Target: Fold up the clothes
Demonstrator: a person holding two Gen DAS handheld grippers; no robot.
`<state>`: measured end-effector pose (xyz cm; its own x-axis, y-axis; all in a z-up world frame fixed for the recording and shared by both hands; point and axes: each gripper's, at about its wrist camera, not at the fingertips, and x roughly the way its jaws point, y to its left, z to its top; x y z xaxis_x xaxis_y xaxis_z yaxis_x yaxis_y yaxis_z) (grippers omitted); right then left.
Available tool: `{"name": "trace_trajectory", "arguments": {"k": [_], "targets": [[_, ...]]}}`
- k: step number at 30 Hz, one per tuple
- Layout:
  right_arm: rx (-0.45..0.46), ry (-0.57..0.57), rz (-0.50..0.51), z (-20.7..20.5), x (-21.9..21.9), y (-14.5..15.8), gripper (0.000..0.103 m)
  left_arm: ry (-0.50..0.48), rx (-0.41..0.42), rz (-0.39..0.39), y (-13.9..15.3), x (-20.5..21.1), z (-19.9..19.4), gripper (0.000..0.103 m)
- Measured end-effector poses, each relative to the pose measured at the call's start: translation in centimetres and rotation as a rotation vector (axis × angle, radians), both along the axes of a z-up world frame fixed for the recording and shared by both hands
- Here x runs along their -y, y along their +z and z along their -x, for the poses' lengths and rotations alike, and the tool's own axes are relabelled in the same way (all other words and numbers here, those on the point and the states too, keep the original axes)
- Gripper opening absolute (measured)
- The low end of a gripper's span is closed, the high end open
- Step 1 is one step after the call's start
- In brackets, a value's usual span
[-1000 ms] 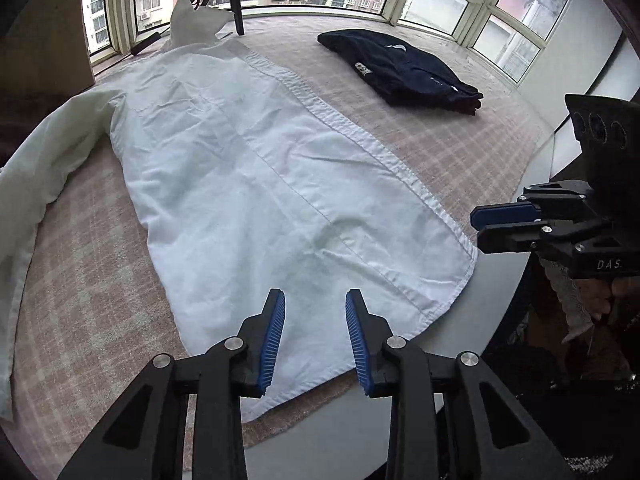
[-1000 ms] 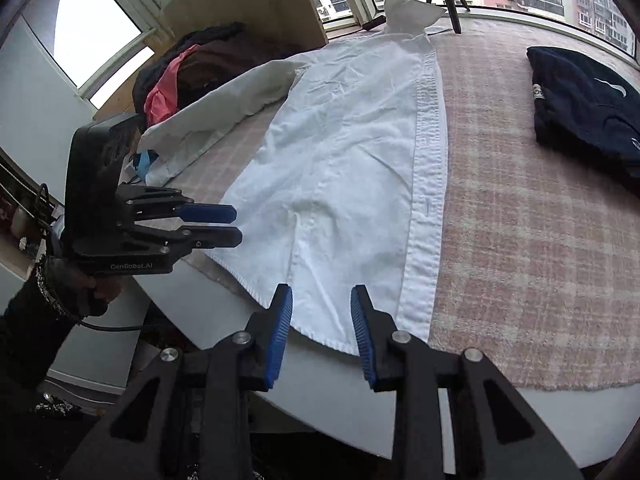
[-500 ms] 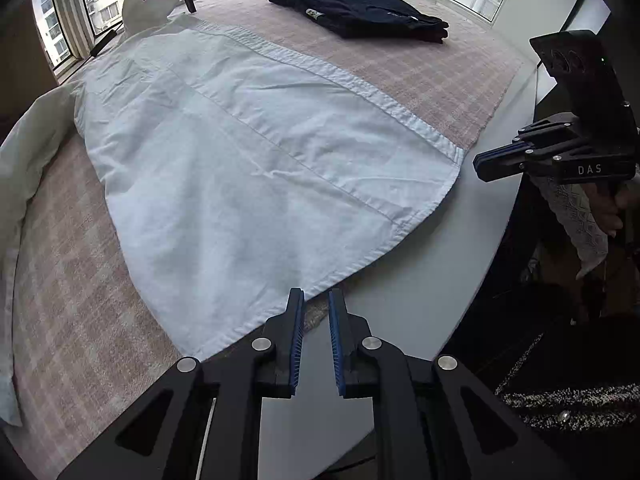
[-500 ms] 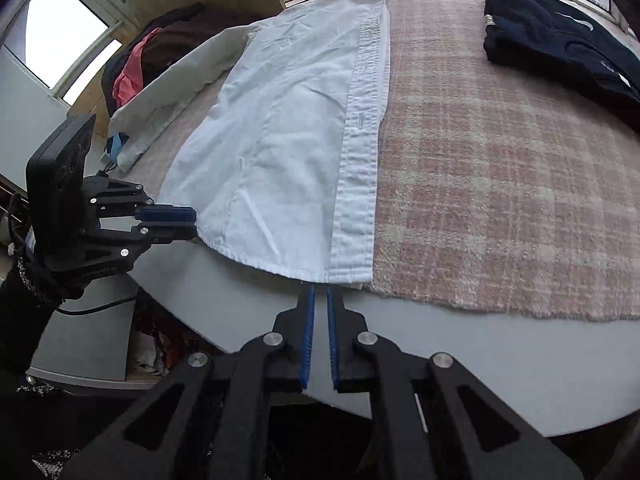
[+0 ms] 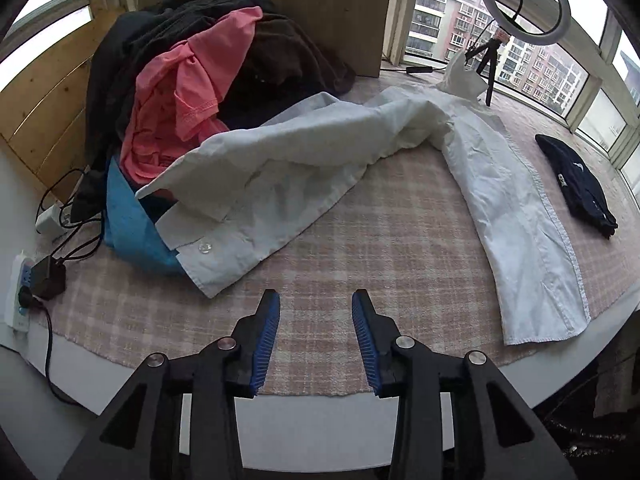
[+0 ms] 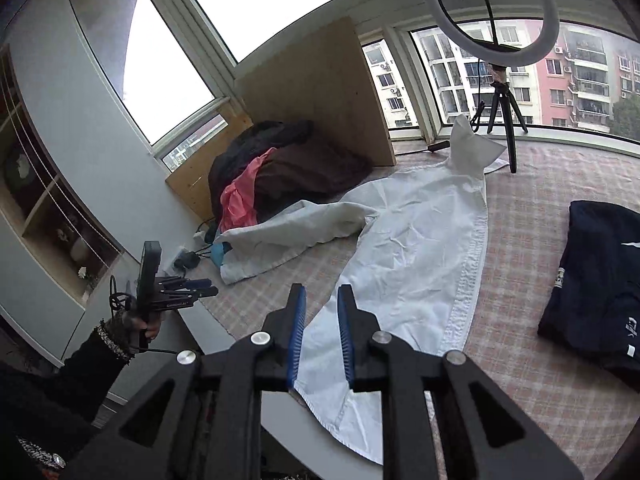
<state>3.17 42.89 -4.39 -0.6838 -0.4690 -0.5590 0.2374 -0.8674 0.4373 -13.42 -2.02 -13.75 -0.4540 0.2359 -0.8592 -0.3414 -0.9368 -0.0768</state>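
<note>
The white shirt [image 6: 412,260] lies flat on the checked cloth, collar toward the window and hem at the table's near edge. Its long sleeve [image 5: 280,176] stretches left toward the clothes pile and ends in a buttoned cuff [image 5: 204,248]. My left gripper [image 5: 316,340] is open and empty, low over the cloth just short of the cuff. In the right wrist view the left gripper [image 6: 188,290] shows at the table's left edge, held by a hand in a dark sleeve. My right gripper [image 6: 321,332] is open above the shirt's hem, holding nothing.
A pile of dark, pink [image 5: 192,92] and blue [image 5: 128,216] clothes sits at the back left against a wooden board [image 6: 312,92]. A folded navy garment [image 6: 600,280] lies on the right. A ring light on a tripod [image 6: 500,92] stands by the collar. A power strip and cables [image 5: 20,292] lie at the left edge.
Both grippers were shut at the hem edge half a second ago and now stand open. The left one has swung left to face the sleeve and cuff. The right has risen over the hem.
</note>
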Motion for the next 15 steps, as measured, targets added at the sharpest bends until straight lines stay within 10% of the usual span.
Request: {"name": "trace_trajectory", "arguments": {"k": [4, 13, 15], "targets": [[-0.004, 0.089, 0.005, 5.7, 2.9, 0.8, 0.017, 0.073, -0.093, 0.105, 0.4, 2.3, 2.2, 0.036], [0.103, 0.061, -0.116, 15.2, 7.5, -1.6, 0.018, -0.372, -0.226, 0.445, -3.4, -0.5, 7.9, 0.044], [0.129, 0.039, -0.149, 17.1, 8.2, -2.3, 0.021, -0.474, -0.154, 0.414, -4.7, -0.7, 9.4, 0.015]]}}
